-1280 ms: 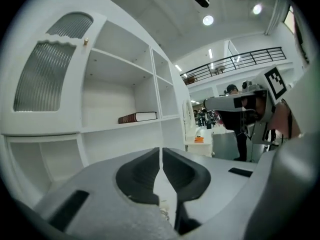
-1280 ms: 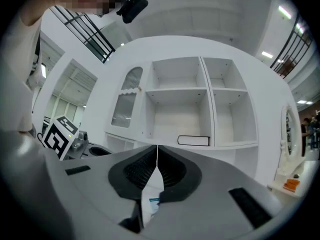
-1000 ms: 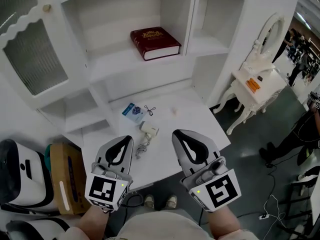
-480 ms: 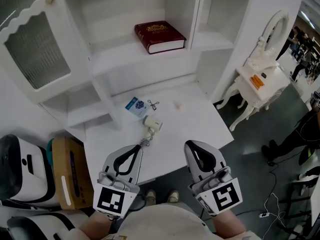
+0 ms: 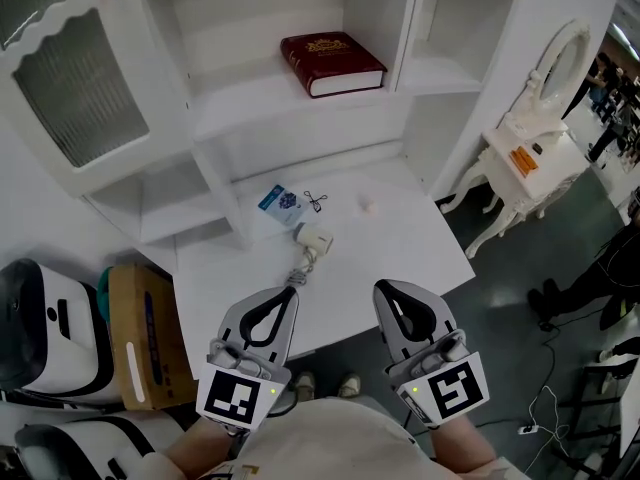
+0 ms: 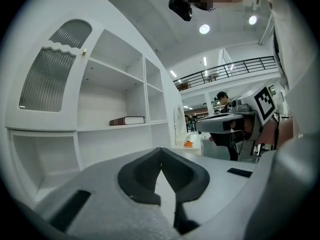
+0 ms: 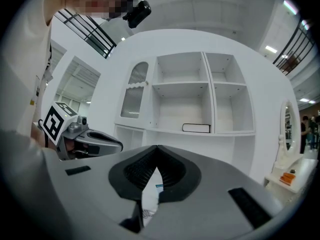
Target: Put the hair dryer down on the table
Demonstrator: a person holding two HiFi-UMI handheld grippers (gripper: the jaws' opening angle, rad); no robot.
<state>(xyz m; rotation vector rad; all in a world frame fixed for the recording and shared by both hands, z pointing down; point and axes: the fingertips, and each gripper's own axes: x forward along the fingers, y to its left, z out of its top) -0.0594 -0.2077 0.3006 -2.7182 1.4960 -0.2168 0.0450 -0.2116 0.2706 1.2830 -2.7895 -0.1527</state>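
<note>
Where hair dryer (image 5: 313, 239) lies (unheld), white table (image 5: 405, 253)

White table (image 5: 400, 258) — on it the hair dryer (image 5: 314, 240), a blue packet (image 5: 280, 203), a small pale lump (image 5: 367, 205).

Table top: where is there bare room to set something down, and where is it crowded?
Bare: the right part of the table, between the hair dryer and the right edge; the front left strip between the cord and the cardboard box. Crowded: the back middle, where blue card, black clip, small pale object and hair dryer lie close.
</note>
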